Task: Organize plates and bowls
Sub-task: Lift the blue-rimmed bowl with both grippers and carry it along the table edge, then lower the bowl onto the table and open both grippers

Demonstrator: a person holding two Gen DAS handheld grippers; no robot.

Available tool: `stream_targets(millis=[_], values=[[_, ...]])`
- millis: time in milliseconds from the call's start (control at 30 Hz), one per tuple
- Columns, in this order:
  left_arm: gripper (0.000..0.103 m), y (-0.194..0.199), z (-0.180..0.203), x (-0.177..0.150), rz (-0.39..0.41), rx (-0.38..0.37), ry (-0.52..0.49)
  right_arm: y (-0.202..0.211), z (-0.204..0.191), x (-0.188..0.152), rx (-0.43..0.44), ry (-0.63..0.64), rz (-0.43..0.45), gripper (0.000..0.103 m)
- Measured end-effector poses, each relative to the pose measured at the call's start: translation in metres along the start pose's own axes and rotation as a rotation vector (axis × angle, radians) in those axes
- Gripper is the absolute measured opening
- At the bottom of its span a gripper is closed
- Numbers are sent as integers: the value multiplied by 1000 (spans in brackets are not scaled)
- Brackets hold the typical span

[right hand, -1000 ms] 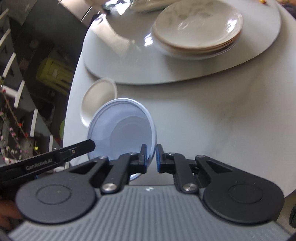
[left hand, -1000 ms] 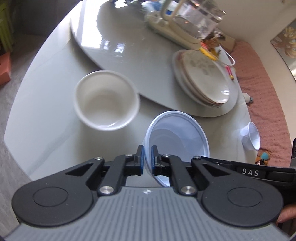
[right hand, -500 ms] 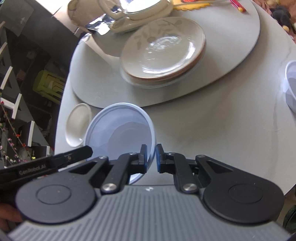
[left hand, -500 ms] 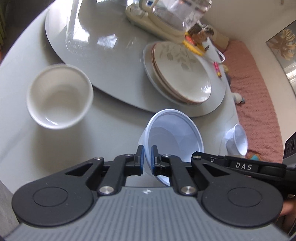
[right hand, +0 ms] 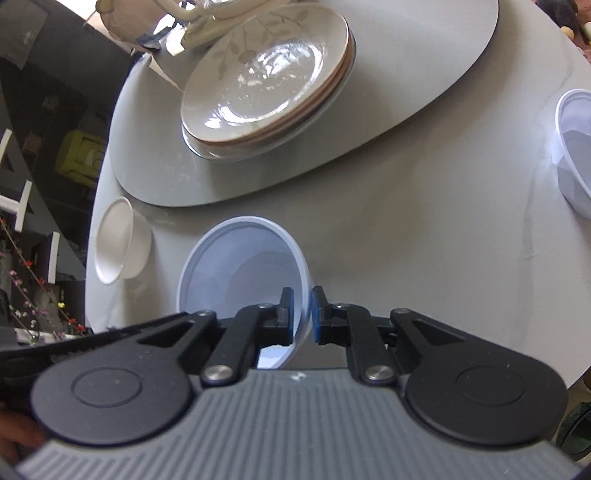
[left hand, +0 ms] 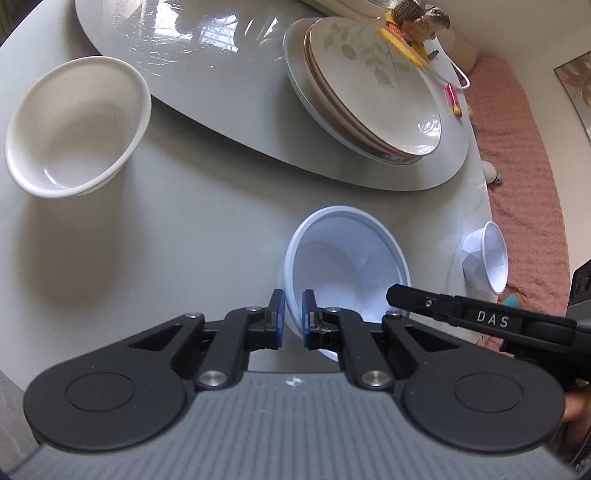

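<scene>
1. Left wrist view, far left: a cream bowl (left hand: 75, 127) stands upright on the grey table (left hand: 192, 221), well apart from my grippers. The right wrist view shows the same bowl (right hand: 120, 240) small, near the table's left edge.
2. Centre: my left gripper (left hand: 290, 319) is clamped on the near left rim of a pale blue plastic bowl (left hand: 345, 269); one finger is outside the wall, the other inside.
3. My right gripper (right hand: 302, 314) is clamped on the opposite rim of the same plastic bowl (right hand: 240, 273), again one finger inside and one outside. The bowl is tilted, its opening towards both cameras. I cannot tell whether its base touches the table.
4. Beyond the plastic bowl, a stack of plates (left hand: 369, 85) with a leaf pattern sits on a raised grey turntable (left hand: 221, 96). The right wrist view shows the stack (right hand: 266, 77) from the other side, with a cream appliance base (right hand: 177, 22) behind it.
5. Far right, left view: a small clear cup (left hand: 485, 258) lies on its side near the table edge, beside a pink couch cover (left hand: 524, 166). The right view shows this cup (right hand: 574, 147) larger, at its right edge.
6. Only the left view shows the right gripper's side arm marked "DAS" (left hand: 487, 319); only the right view shows the dark shelving (right hand: 37, 147) past the table.
7. Pose: both grippers point forward and down across the table, side by side, converging on the plastic bowl.
</scene>
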State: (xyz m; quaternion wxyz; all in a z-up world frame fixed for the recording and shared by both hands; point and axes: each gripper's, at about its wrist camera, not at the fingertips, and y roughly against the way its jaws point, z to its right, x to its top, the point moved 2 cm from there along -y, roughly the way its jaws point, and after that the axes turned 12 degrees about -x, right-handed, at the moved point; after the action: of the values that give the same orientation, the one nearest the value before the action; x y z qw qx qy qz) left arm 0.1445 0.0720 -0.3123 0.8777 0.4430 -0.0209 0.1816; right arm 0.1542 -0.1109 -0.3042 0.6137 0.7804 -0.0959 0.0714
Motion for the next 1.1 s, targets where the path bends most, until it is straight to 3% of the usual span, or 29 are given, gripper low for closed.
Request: stream_targets(millis=[133,433,567,767,967,1100], values=[[9,-6,-1,0,-20,45,2,-5,3,-1,28,4,-21,12],[10,-1,1,0,-4,45,0,-6,11,-4,57,-3,-30,14],[25,5,3,0,-6,71,3,-1,12,-2,60,-21,-36,15],[32,33,23,4,44,86,-68,14,13,4,63,-45,-25,15],[37,68,57,13,120,64,-143,43,13,11,50,-28,35,15],[38,87,85,18,151,44,-213,73,9,15,33,6,128,15]])
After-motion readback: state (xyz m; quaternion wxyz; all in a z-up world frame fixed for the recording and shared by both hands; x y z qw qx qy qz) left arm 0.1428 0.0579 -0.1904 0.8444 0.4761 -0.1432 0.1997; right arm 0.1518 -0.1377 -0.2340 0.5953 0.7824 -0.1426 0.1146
